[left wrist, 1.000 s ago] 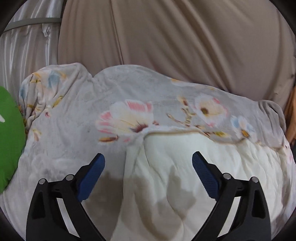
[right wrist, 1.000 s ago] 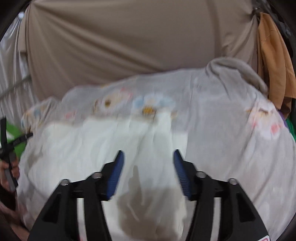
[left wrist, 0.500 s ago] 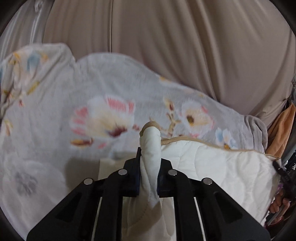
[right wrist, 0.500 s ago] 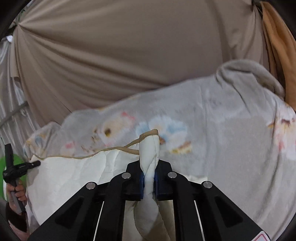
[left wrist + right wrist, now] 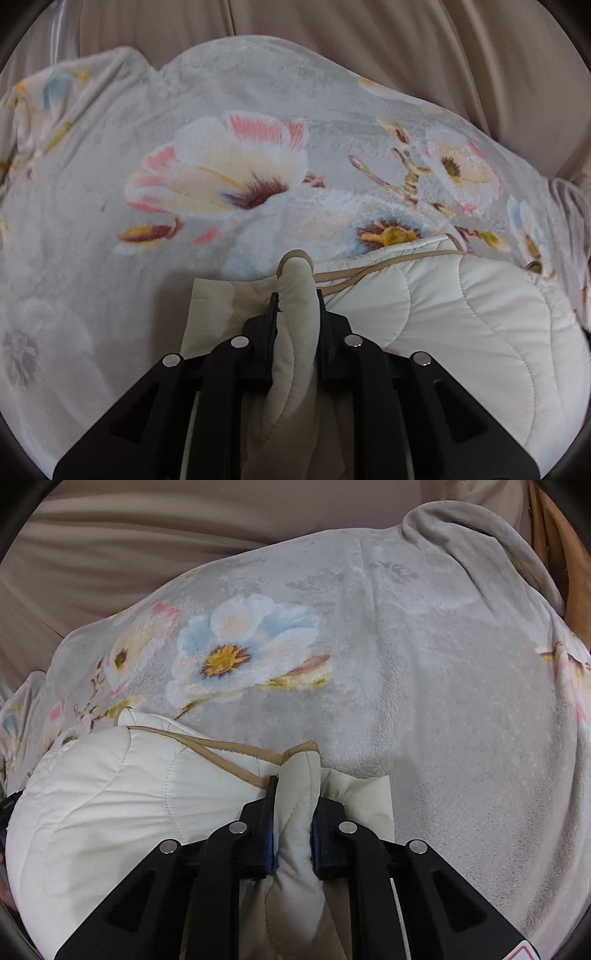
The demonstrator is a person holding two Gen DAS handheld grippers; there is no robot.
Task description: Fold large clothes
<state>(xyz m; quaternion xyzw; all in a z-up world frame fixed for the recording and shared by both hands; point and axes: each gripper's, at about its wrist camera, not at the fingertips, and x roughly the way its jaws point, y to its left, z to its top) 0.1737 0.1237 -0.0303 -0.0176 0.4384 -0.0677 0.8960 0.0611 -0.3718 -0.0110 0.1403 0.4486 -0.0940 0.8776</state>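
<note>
A cream quilted garment (image 5: pixel 461 317) with tan piping lies on a grey floral blanket (image 5: pixel 110 258). My left gripper (image 5: pixel 297 295) is shut on a bunched fold at its left edge. My right gripper (image 5: pixel 293 786) is shut on a bunched fold at the garment's (image 5: pixel 110 794) right edge. Both pinched folds stand up between the jaws, just above the blanket (image 5: pixel 443 701). The garment bulges in a puffy fold between the two grippers. Its lower part is hidden under the grippers.
A beige curtain (image 5: pixel 406 44) hangs behind the blanket and shows in the right wrist view (image 5: pixel 129 535) too. An orange cloth (image 5: pixel 554 535) hangs at the far right. The blanket's edge rolls up at the back right (image 5: pixel 461 524).
One second ago both grippers were open over the garment. They closed on its edges, lifted them, and have since carried them forward and lower over the blanket.
</note>
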